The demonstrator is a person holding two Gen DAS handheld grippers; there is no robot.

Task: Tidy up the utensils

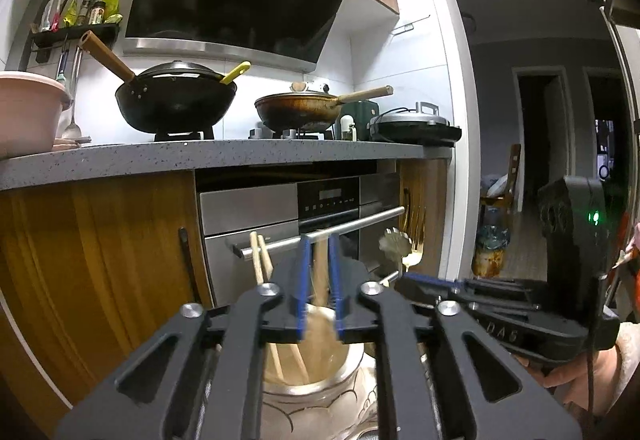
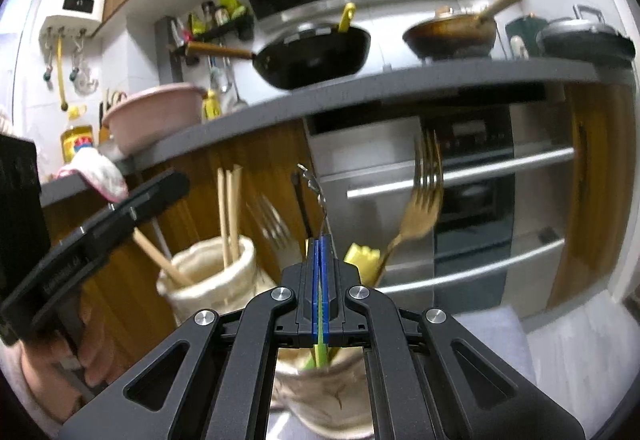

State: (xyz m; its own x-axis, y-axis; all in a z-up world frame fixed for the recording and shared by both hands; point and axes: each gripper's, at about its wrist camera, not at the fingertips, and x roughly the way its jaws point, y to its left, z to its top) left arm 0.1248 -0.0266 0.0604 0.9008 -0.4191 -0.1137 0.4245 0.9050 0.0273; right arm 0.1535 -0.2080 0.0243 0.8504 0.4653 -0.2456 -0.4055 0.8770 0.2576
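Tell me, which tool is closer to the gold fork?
Right. The right tool is shut on a thin green utensil in the same holder as the gold fork, just beside it. The left tool is over the other holder, with the chopsticks.

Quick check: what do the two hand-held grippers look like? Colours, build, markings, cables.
Both alike: matte black linkage arms with cut-outs and silver pivot screws, blue finger pads. The right hand-held gripper body shows a green LED, embossed lettering and a dark cable. The left hand-held gripper matches. Pale sleeve at the wrist.
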